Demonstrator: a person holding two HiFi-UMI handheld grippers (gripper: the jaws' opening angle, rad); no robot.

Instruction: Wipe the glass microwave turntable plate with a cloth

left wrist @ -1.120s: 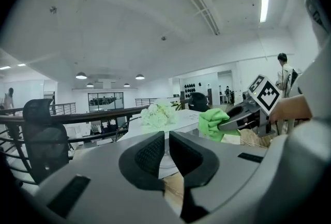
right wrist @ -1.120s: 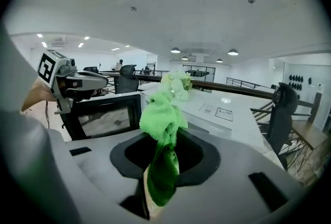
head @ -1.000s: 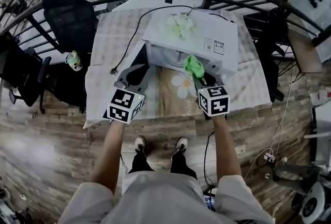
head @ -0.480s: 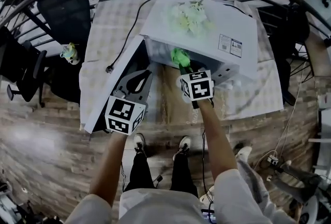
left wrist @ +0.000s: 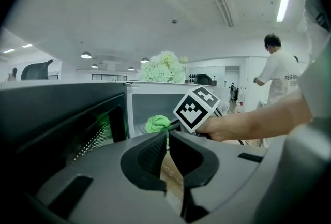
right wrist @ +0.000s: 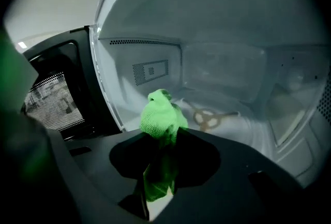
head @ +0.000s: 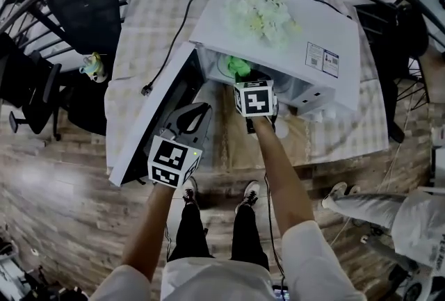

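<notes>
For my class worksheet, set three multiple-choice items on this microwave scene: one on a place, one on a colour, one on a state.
1. Where are the white flowers relative to the microwave? A on top of it; B inside it; C beneath it.
2. What colour is the cloth? A red; B green; C blue.
3. How are the left tongs? A wide open; B shut on the cloth; C shut, empty.

1A: the head view shows them on the white casing.
2B: it is bright green, clamped in the right tongs.
3C: their jaws meet with nothing between.
</notes>
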